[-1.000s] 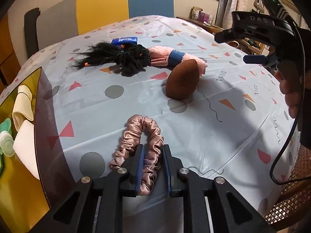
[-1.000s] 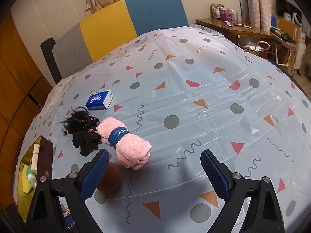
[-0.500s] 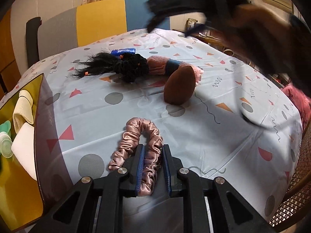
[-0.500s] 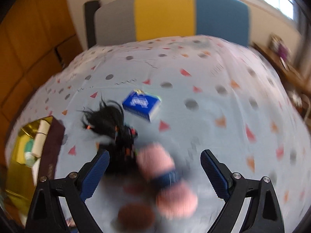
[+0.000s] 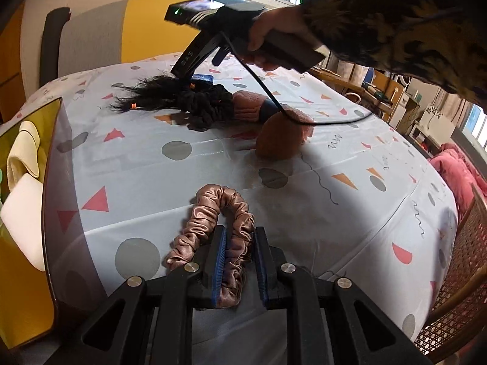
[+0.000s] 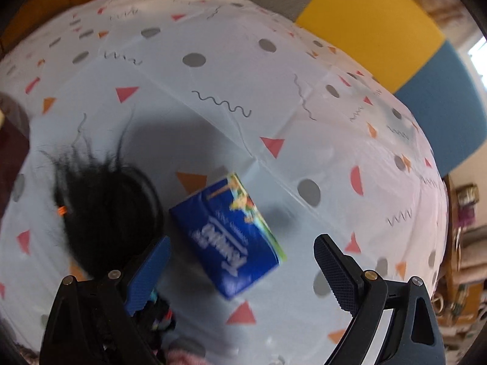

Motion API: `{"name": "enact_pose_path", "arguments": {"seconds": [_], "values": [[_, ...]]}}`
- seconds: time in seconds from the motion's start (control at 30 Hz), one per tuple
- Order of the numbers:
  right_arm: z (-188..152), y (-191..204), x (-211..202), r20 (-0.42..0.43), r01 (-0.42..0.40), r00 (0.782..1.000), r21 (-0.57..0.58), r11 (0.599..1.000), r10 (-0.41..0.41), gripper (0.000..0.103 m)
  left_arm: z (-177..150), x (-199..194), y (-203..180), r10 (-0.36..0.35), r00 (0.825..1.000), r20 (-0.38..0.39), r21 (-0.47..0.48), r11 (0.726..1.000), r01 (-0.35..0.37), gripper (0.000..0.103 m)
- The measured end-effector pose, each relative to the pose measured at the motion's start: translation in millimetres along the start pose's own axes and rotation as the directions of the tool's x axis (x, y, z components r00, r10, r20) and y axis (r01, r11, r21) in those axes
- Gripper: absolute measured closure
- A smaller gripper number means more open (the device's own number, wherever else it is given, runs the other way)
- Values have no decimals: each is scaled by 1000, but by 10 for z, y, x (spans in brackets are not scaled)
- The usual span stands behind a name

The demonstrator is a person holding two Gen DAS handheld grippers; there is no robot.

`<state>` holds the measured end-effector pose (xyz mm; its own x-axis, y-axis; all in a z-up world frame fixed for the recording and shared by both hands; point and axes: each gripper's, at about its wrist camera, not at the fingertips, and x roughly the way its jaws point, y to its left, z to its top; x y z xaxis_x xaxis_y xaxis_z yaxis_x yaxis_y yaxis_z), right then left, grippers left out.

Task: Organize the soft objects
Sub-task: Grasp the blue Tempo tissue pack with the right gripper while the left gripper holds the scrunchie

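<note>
My left gripper (image 5: 239, 261) is shut on a pink satin scrunchie (image 5: 213, 231) lying on the patterned tablecloth (image 5: 350, 213). Beyond it lie a brown egg-shaped sponge (image 5: 277, 138), a rolled pink towel with a blue band (image 5: 258, 109), a black scrunchie (image 5: 207, 109) and a black hair tuft (image 5: 146, 95). My right gripper (image 6: 240, 261) is open, hovering just above a blue tissue pack (image 6: 228, 237), with the black hair tuft (image 6: 103, 200) to its left. The right gripper also shows in the left wrist view (image 5: 194, 57), over the hair pile.
A yellow box (image 5: 27, 228) with cloths and a white sponge inside stands at the table's left edge. A grey, yellow and blue chair back (image 6: 395, 39) is behind the table. A wicker chair (image 5: 456, 289) is at the right. The right gripper's cable (image 5: 304, 115) hangs over the towel.
My right gripper swept left and down across the table to hover over the blue tissue pack. My left gripper stayed shut on the pink scrunchie.
</note>
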<state>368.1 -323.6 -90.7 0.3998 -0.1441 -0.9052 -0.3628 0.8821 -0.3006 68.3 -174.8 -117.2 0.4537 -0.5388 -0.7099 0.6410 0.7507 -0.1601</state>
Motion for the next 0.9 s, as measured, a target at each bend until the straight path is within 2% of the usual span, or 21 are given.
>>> {"name": "enact_pose_path", "arguments": {"seconds": [0.07,0.1,0.13,0.2,0.37,0.5,0.57,0.7,0.77,0.9], "values": [[29,21,58,-8,-1,1000,-9,1000,1,17,-6,-3,-2,-4,1000,1,-3,1000,4,86],[32,24,66,-1,-18,1000,-1,1000,18,33,-6,-4,-1,-5,1000,1,-4,1000,5,86],[35,26,49,11,-47,999,18,999,47,40,-4,-3,-1,-5,1000,0,-5,1000,5,86],[4,55,-18,27,-25,999,31,999,24,44,-2,-5,3,-5,1000,0,-5,1000,5,86],[-269,-60,-503,129,-17,992,179,984,-6,44,-10,-16,-18,5,1000,1,5,1000,-5,86],[-744,-145,-1038,196,-51,981,319,946,-13,43,-4,-2,-40,27,1000,0,21,999,-27,87],[-1033,-106,-1249,214,-98,977,364,926,20,43,2,-4,-44,35,999,-2,22,999,-35,89],[-1713,164,-1432,160,-119,986,424,898,55,43,31,-18,-25,38,999,-18,12,999,-38,91],[-2023,276,-1382,115,-100,992,464,880,53,43,60,-43,-27,30,999,-33,-4,1000,-30,92],[-2555,478,-1154,30,-78,997,570,818,74,43,106,-158,-61,12,999,-31,-15,1000,-13,92]]}}
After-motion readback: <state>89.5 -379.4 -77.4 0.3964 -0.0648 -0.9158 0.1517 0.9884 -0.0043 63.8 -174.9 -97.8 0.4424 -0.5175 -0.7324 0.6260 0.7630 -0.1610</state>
